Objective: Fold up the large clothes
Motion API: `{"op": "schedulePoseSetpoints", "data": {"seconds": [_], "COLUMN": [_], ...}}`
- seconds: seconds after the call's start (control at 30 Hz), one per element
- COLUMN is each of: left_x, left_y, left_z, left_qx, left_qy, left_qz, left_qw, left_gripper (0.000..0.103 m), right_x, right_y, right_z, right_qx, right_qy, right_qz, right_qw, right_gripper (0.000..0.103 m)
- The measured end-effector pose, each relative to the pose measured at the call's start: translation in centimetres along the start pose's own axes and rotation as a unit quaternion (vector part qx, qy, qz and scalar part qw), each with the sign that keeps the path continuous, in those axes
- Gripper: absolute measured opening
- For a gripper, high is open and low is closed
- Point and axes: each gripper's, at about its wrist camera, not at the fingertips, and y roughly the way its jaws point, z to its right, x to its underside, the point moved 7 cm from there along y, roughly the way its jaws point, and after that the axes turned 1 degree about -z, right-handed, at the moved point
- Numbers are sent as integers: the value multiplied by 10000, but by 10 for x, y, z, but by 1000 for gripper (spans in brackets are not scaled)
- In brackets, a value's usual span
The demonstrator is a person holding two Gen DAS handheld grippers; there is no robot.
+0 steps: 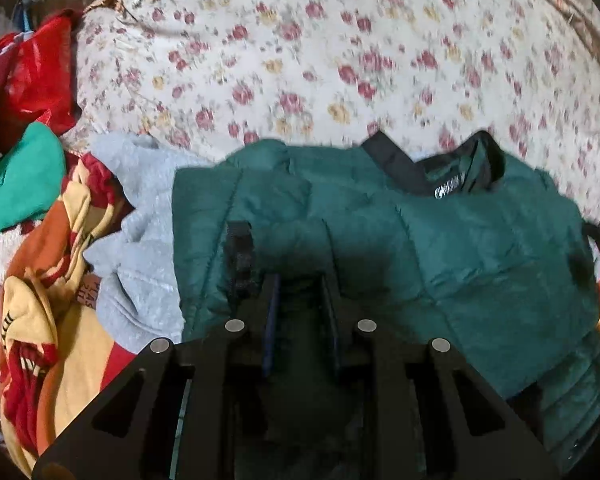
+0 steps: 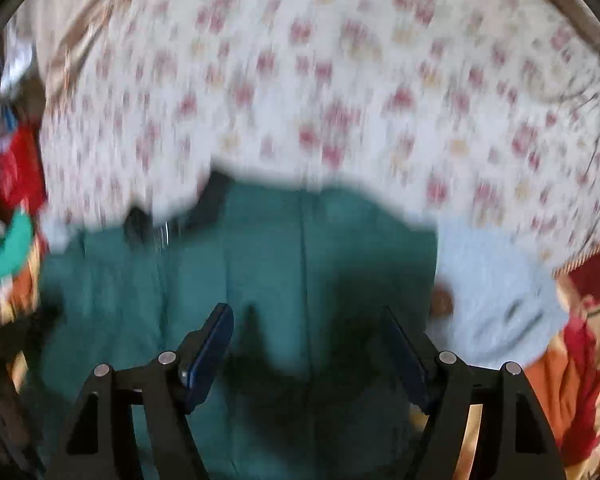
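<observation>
A dark green quilted jacket [image 1: 460,248] lies spread on the bed, its black collar [image 1: 400,164] at the far side. My left gripper [image 1: 300,292] is low over the jacket's near left part. Its jaws stand narrow, with a bunch of the green fabric pinched between them. In the blurred right wrist view the same jacket [image 2: 260,248] fills the middle. My right gripper [image 2: 308,316] hangs above it with its blue-padded fingers [image 2: 212,344] wide apart and nothing between them.
A floral bedsheet [image 1: 320,60] covers the bed beyond the jacket. A pale grey garment [image 1: 140,248] lies under the jacket's left edge. An orange, yellow and red blanket [image 1: 60,300], a bright green cloth [image 1: 20,184] and a red bag [image 1: 32,72] crowd the left.
</observation>
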Motion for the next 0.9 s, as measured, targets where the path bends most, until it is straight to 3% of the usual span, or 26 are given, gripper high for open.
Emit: {"op": "schedulePoseSetpoints", "data": {"seconds": [0.07,0.2,0.3,0.37,0.43,0.5,0.6,0.7,0.77,0.83,0.9], "left_x": [2,7,7,6,6,6,7,8,8,10,11], "left_y": [7,19,20,20,19,20,19,18,18,18,18], "left_z": [-2,3,4,3,1,1,3,7,11,19,25], "left_qx": [17,39,-15,41,88,114,143,172,258,408,342], "left_qy": [-9,121,155,60,11,11,35,94,135,242,413], "left_qz": [-151,-416,-445,-457,-455,-448,-426,-383,-363,-359,-353], "left_qw": [9999,9991,9989,9989,9989,9989,9990,9991,9989,9982,9979], "left_gripper": [21,21,21,21,21,22,25,31,46,63,69], "right_x": [-13,10,1,-13,-27,-27,-8,36,51,55,54], "right_y": [16,76,68,49,20,4,9,48,56,57,57], "right_z": [5,20,15,3,-33,-69,-109,-123,-122,-124,-121], "right_qx": [5,202,491,685,328,-141,-480,-198,-181,-245,-247], "right_qy": [192,398,353,312,185,17,-314,-631,-701,-650,-641], "right_qz": [-45,-1056,-996,-709,-126,134,-21,-629,-272,-255,-254], "right_qw": [9998,9934,9932,9946,9992,9998,9983,9958,9970,9973,9973], "right_gripper": [74,77,77,76,76,76,78,84,92,93,95]}}
